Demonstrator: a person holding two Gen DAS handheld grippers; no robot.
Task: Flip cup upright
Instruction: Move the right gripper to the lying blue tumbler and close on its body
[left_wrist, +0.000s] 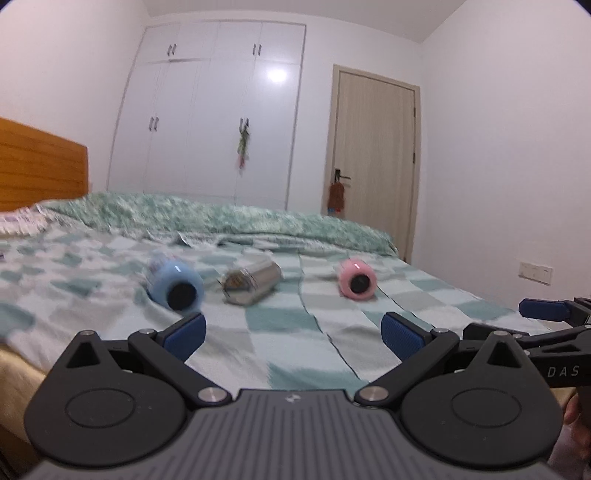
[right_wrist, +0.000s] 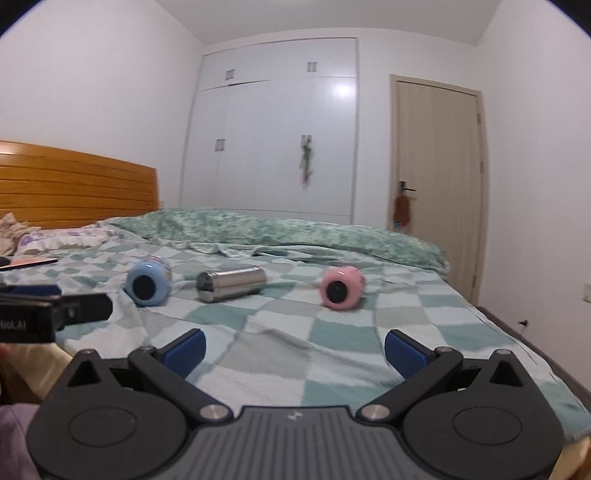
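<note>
Rolling is your main risk: all 3 cups lie on their sides on the soft bed (left_wrist: 295, 350), so a nudge could send one away. Ahead-left of your left tool (left_wrist: 293, 334) lies the blue cup (left_wrist: 176, 282); the steel cup (left_wrist: 251, 282) sits straight ahead, the pink cup (right_wrist: 341, 287) ahead of your right tool (right_wrist: 294, 349). Both tools are spread wide, holding nothing, held low and level, side by side.

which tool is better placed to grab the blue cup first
Left. The blue cup lies on its side just ahead of the open left tool, near its left finger. The open right tool sits farther over, nearer the pink cup.
</note>
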